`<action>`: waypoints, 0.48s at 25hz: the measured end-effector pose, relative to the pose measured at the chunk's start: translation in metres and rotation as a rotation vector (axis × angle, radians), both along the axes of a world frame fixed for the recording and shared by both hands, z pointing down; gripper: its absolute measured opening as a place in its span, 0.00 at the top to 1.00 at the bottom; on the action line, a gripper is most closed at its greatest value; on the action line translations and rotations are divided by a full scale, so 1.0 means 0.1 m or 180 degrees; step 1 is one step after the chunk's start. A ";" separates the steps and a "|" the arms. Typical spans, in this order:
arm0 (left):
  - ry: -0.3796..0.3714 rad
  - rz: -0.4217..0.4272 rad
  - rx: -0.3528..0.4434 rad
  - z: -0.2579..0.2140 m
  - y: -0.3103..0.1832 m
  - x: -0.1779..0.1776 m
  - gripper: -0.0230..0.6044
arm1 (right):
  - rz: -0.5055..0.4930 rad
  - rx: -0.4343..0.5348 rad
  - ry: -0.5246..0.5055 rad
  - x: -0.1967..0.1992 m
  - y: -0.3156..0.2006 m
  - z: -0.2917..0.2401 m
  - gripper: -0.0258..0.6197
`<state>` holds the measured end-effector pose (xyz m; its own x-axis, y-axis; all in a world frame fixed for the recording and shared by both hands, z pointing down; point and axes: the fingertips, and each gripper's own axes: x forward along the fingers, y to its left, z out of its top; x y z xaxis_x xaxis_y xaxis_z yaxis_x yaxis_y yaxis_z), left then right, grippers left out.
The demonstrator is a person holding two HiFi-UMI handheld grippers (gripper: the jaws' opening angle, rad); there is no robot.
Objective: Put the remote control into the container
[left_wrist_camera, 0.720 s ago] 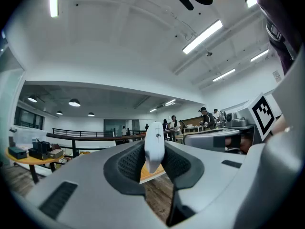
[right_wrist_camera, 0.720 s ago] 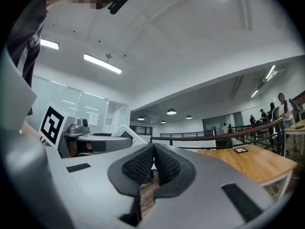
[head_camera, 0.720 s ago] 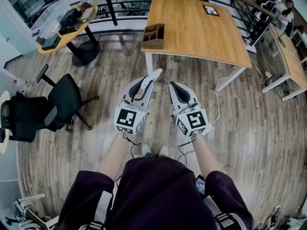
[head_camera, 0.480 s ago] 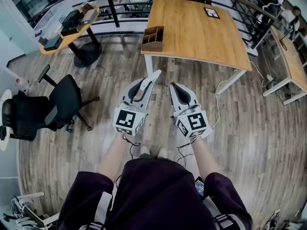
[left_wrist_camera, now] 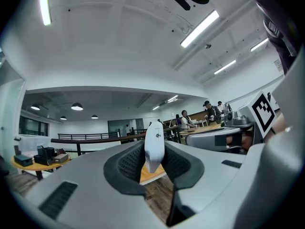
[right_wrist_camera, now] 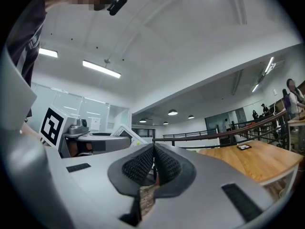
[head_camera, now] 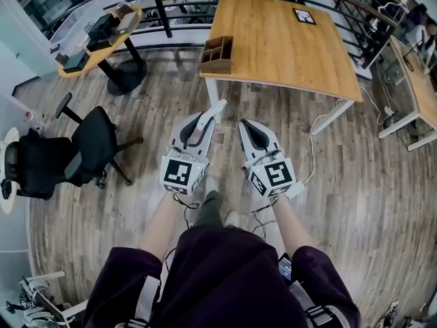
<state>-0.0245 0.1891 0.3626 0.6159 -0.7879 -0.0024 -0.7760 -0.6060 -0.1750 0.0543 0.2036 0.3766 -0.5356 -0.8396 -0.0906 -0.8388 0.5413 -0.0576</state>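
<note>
floor: plank wood floor (head_camera: 355, 183) under me | upper middle: I see a light wooden table (head_camera: 280, 39), white legs | left: black office chair (head_camera: 95, 139) | upper left: round table (head_camera: 85, 60), dark railing (head_camera: 160, 9) | overhead: white ceiling, strip lights (left_wrist_camera: 200, 28)

We see bright, even light from ceiling strip lights (left_wrist_camera: 200, 28); our wide-angle views bend and darken at the edges.
</note>
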 end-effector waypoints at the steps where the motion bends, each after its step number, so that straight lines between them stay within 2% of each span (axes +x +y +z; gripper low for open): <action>1: 0.0000 -0.0005 -0.0006 0.02 -0.05 -0.01 0.80 | 0.0001 -0.0004 0.0002 0.00 -0.04 0.02 0.93; 12: 0.0065 -0.0032 -0.0057 0.11 -0.54 -0.04 0.80 | 0.0018 -0.0033 0.0010 0.01 -0.50 0.10 0.93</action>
